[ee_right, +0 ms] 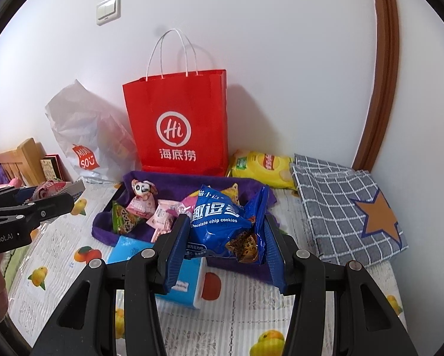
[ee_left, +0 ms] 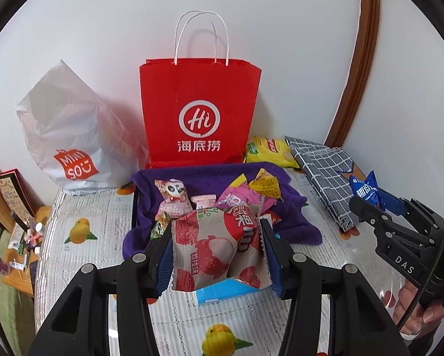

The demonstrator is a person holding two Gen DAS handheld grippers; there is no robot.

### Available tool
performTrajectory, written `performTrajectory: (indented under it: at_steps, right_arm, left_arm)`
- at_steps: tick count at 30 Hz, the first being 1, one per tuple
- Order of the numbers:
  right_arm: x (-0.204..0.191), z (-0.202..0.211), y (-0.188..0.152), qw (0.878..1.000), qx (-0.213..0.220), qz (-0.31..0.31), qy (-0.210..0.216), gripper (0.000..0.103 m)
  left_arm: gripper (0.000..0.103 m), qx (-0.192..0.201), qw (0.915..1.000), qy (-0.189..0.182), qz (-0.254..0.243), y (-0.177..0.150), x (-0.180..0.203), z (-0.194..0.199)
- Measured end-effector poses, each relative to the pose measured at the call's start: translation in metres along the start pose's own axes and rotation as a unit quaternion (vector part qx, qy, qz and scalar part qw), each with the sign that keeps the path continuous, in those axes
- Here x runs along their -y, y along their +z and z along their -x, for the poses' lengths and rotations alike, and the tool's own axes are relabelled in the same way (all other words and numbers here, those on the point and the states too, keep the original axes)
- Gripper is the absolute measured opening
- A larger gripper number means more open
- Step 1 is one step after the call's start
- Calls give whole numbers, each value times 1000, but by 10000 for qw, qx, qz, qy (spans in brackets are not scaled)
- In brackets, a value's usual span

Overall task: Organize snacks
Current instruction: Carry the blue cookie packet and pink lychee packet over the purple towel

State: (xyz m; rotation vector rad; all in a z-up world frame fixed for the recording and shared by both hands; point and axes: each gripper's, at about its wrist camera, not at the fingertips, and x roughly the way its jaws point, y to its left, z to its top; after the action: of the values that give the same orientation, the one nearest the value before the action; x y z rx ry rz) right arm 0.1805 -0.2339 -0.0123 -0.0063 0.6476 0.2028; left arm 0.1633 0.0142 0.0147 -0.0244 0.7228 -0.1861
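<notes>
The left gripper [ee_left: 217,255] pinches a lychee packet [ee_left: 219,252] by its 2 side seams, held above the near edge of the purple towel [ee_left: 293,222]. The right gripper [ee_right: 222,237] is pressed onto a blue cookie bag [ee_right: 219,222] the same way, also lifted clear over the towel's near edge. Both packs look light, puffy and crinkly; the film is probably slippery, so the crimped seams are the safest hold, and the cookies inside would likely crack under a hard squeeze. More small snacks [ee_left: 174,195] lie loose on the towel in the middle of the table [ee_left: 82,267]. A red bag [ee_left: 199,112] stands open at the far edge against the wall, with a white bag [ee_left: 70,136] to its left and a yellow chip bag [ee_right: 263,167] to its right.
</notes>
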Motion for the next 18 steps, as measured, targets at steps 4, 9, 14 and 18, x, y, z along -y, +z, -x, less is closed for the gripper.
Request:
performTrajectory:
  at_steps: [4, 9, 14, 18]
  right_arm:
    - [-1, -3, 8, 10000, 49, 60, -19, 49]
    - [4, -11, 14, 10000, 46, 19, -35, 49]
    - [7, -22, 19, 10000, -20, -6, -81, 49]
    - [7, -31, 23, 9999, -45, 5, -105, 49]
  left_arm:
    - [49, 51, 10000, 43, -17, 7, -2, -1]
    - [49, 44, 10000, 56, -40, 15, -3, -8]
    - [49, 32, 10000, 5, -61, 22, -5, -18]
    - [49, 14, 10000, -27, -79, 28, -6, -26]
